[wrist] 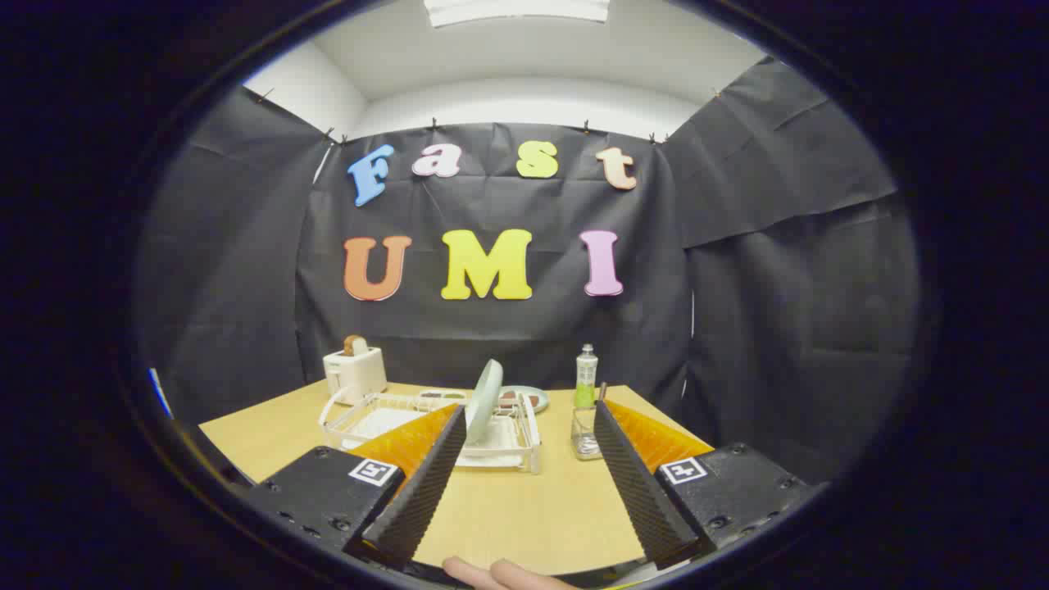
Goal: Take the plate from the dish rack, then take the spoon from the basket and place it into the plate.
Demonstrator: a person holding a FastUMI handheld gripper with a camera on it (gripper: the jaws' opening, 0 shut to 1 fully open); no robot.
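Observation:
A pale green plate (483,400) stands on edge in a white dish rack (512,438) on the wooden table (508,508), just beyond my left fingertip. A small clear basket (586,434) sits to the right of the rack, close to my right fingertip; a thin handle (603,392), perhaps the spoon, sticks up from it. My gripper (529,414) is open, fingers spread wide, nothing between them. It hangs above the table's near part, short of the rack.
A white toaster (355,373) with bread in it stands at the table's back left. A green and clear bottle (585,377) stands behind the basket. Another plate (524,399) with food lies flat behind the rack. A person's fingers (500,574) show beneath the gripper.

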